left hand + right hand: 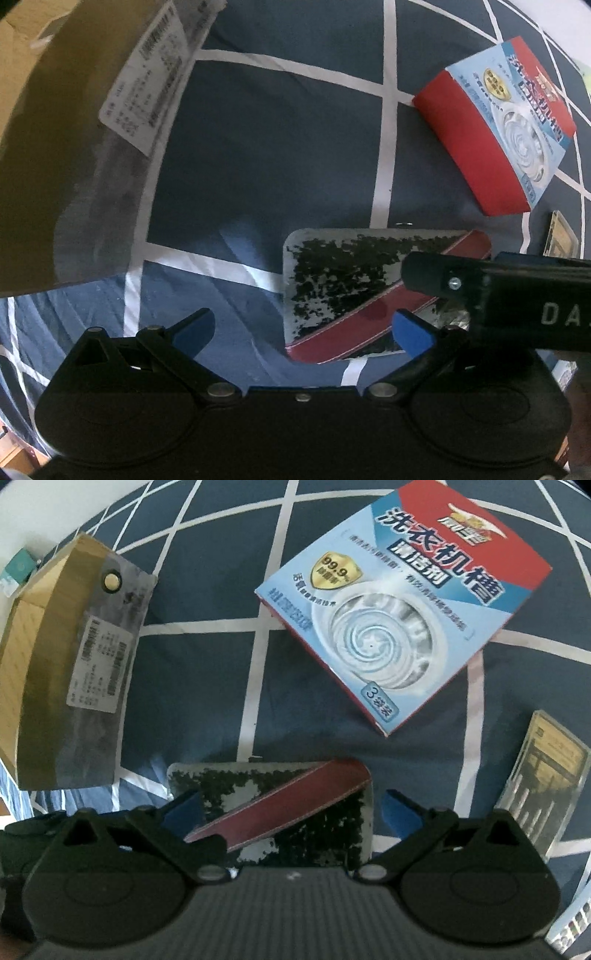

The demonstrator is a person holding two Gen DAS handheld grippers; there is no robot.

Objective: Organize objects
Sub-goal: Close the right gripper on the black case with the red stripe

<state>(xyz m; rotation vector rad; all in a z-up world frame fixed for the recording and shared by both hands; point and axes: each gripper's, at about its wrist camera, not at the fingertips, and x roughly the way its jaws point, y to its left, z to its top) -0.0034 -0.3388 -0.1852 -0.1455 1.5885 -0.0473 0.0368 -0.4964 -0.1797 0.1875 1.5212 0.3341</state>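
Both tongs spread, empty: right tongs (pixel 291 812) straddle the flat speckled pouch (pixel 295 805) on the bedsheet (pixel 207 686) (near edge). Lower squarely, then pinch; keep left tongs (pixel 303 326) clear.

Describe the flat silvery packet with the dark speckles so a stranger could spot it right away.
Start from the navy bedsheet with white grid lines. Between the brown cardboard parcel and the clear plastic case with a gold card, just below the blue-and-red detergent box, lies the flat silvery packet. Only it has black speckling and a dark red diagonal band.
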